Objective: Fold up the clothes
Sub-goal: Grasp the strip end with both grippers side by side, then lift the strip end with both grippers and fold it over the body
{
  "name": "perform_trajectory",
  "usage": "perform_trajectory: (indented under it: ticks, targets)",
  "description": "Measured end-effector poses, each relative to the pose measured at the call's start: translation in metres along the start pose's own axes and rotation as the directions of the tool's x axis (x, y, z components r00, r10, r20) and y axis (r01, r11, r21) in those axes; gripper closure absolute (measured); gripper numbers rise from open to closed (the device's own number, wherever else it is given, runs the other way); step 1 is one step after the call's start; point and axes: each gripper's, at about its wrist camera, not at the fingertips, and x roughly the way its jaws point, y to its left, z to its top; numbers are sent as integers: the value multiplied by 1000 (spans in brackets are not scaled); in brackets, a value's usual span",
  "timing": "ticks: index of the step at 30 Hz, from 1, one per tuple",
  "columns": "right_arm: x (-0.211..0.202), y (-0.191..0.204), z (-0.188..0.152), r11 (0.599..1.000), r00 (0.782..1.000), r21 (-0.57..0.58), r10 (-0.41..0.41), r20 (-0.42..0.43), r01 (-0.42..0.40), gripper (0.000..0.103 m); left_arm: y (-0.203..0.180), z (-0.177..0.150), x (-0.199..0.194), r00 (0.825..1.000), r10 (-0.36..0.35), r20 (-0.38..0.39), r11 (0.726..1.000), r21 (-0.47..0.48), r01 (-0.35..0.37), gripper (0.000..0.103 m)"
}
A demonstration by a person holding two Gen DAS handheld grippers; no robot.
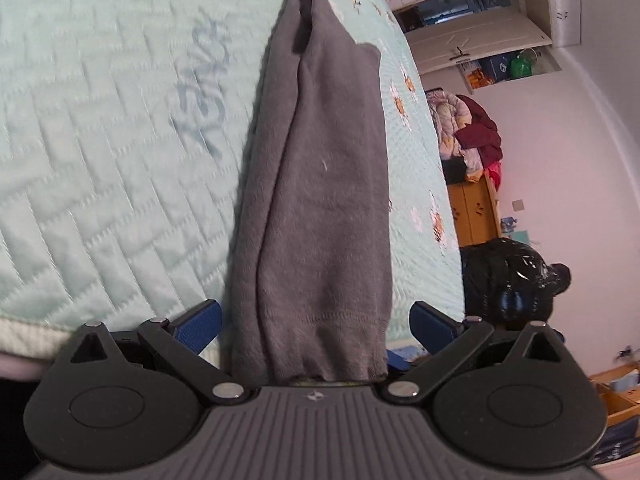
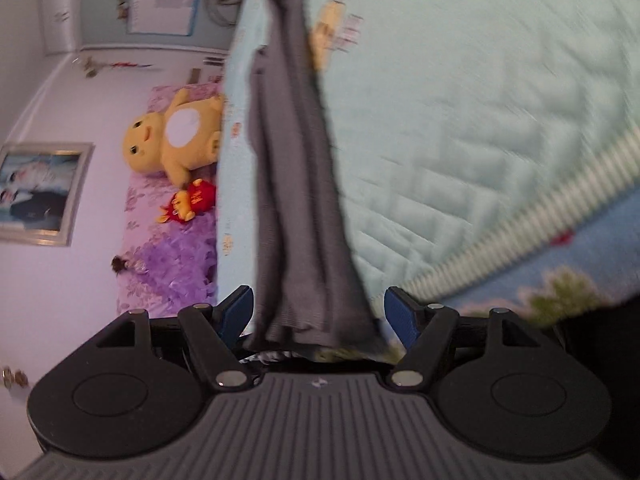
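A grey knit garment (image 1: 320, 180) lies in a long narrow strip on the mint quilted bedspread (image 1: 100, 140). Its hemmed end reaches my left gripper (image 1: 316, 320), whose blue pads (image 1: 200, 322) stand wide apart on either side of the cloth, open. In the right wrist view the same grey garment (image 2: 296, 180) runs away from my right gripper (image 2: 318, 312). That gripper is also open, with its blue pads (image 2: 400, 312) clear of the bunched end. The cloth's very end is hidden behind each gripper's body. The right view is blurred.
The bed's edge runs down the right side of the left view, beside a pile of clothes (image 1: 476, 132), a black bag (image 1: 508, 280) and a wardrobe (image 1: 480, 40). A yellow plush toy (image 2: 172, 136) and a red toy (image 2: 192, 200) sit on purple bedding (image 2: 172, 260).
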Motion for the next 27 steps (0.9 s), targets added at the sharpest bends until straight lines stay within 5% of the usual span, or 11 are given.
perform_trajectory:
  ticks: [8, 27]
  targets:
    - [11, -21, -1, 985, 996, 152, 85, 15, -86, 29, -1, 2, 15, 999, -35, -33, 998, -43, 34, 0]
    - [29, 6, 3, 991, 991, 67, 120, -52, -117, 30, 2, 5, 12, 997, -60, -40, 998, -28, 59, 0]
